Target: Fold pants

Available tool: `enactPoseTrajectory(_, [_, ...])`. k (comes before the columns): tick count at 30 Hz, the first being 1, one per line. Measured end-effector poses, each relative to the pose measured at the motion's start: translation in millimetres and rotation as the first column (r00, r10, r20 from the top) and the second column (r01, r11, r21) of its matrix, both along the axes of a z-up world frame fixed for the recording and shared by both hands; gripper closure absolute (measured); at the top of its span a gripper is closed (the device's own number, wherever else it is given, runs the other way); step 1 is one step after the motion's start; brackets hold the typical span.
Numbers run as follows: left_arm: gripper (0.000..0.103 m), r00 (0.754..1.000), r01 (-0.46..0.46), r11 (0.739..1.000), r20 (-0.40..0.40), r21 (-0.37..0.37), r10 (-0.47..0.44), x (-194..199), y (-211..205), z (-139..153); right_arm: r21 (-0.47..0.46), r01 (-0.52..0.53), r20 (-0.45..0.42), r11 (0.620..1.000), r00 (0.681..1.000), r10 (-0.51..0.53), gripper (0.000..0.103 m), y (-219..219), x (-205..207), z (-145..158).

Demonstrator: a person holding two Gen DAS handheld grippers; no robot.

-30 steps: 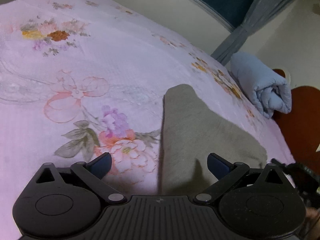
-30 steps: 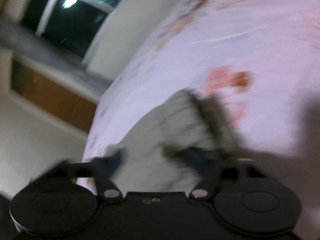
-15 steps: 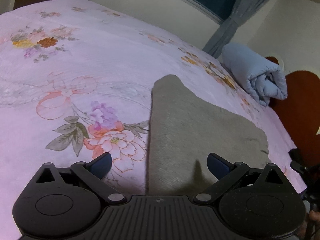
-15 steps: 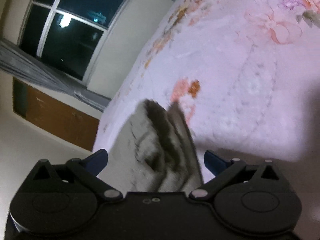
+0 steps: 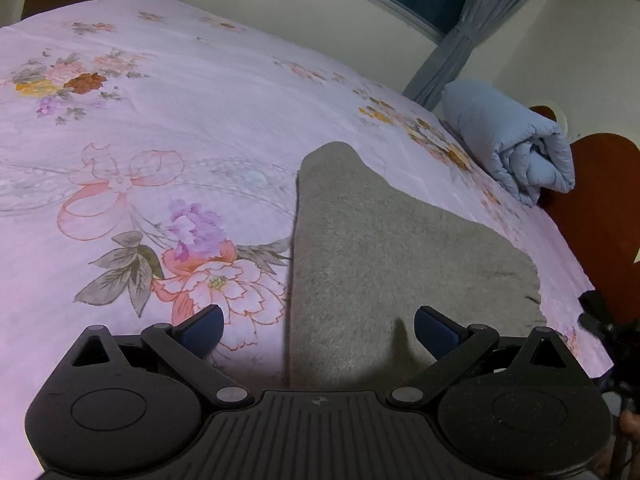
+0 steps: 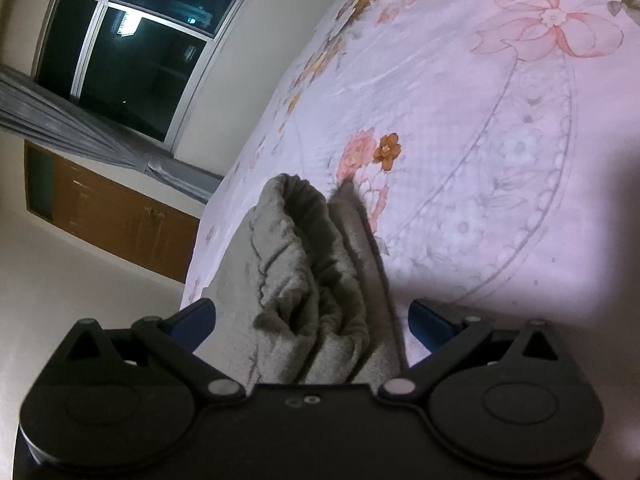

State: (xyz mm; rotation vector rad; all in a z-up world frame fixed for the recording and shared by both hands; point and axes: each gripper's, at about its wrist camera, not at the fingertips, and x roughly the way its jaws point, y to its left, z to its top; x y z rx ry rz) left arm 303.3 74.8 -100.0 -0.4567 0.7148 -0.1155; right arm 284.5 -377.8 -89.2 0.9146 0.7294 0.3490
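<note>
The grey pants [image 5: 384, 256] lie flat on the pink flowered bedsheet [image 5: 160, 128], folded lengthwise, one narrow end pointing away. My left gripper [image 5: 318, 326] is open just above the near part of the pants, with its left blue fingertip [image 5: 202, 328] over the sheet and the right one over the cloth. In the right wrist view the gathered elastic waistband [image 6: 312, 256] of the pants lies bunched between my right gripper's [image 6: 312, 318] open blue fingertips [image 6: 430, 320]; the jaws are wide apart and grip nothing.
A rolled light-blue quilt [image 5: 508, 148] lies at the far right edge of the bed by a brown headboard [image 5: 600, 208]. A dark window [image 6: 128, 52], grey curtain and wooden cabinet [image 6: 108, 216] stand beyond the bed's edge.
My right gripper has swung from a blurred motion to a steady position over the waistband, jaws open. My left gripper has drawn back slightly, and more of the pants shows.
</note>
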Motion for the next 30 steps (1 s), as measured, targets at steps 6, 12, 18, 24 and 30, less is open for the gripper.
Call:
enactPoseTrajectory(6, [0.002,0.999,-0.007,0.997,0.042,0.079,0.004,16,-4,11,-0.180,0.002,0.178,0.984,0.983,0.031,0.006,27,2,53])
enactPoseTrajectory(12, [0.002,0.999,-0.001,0.986,0.041,0.167,-0.006,88,-8,44,-0.703,0.072,0.190,0.708,0.978,0.089,0.008,105,40,94])
enactPoseTrajectory(18, [0.002,0.999,0.049,0.975,-0.015,0.215,-0.047,151,-21,40,-0.796,0.006,0.119,0.605,0.982,0.147,0.006,141,86,88])
enactPoseTrajectory(24, [0.002,0.997,-0.051,0.972,-0.042,0.227,0.062,156,-8,-1,-0.792,-0.120,-0.068,0.598,0.992,0.108,0.006,121,105,37])
enactPoseTrajectory(30, [0.001,0.995,-0.100,0.988,-0.004,0.117,0.101,137,7,1,-0.731,-0.075,-0.032,0.678,0.997,0.076,0.006,109,98,32])
